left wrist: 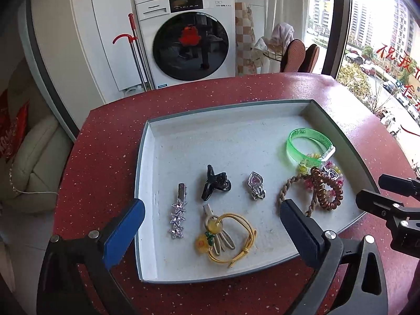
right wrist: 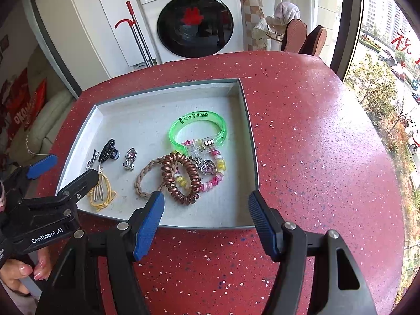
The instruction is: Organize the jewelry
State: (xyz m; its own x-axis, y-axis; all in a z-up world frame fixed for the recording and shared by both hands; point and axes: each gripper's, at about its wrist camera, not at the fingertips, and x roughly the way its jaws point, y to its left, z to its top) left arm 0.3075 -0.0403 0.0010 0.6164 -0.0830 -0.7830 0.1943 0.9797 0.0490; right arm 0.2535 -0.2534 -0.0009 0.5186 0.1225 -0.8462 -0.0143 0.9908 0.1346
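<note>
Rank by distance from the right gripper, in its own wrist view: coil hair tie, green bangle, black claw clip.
From the right gripper:
1. Coil hair tie, just ahead, tray's near part.
2. Green bangle, beyond it, mid-tray.
3. Black claw clip, far left.

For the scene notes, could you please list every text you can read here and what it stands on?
"Panasonic": washing machine front.
"GenRobot.AI": body of the left tongs.
Green bangle: printed characters, too small to read.
Window: red characters, cut off, unreadable.
Washer panel: too small.
</note>
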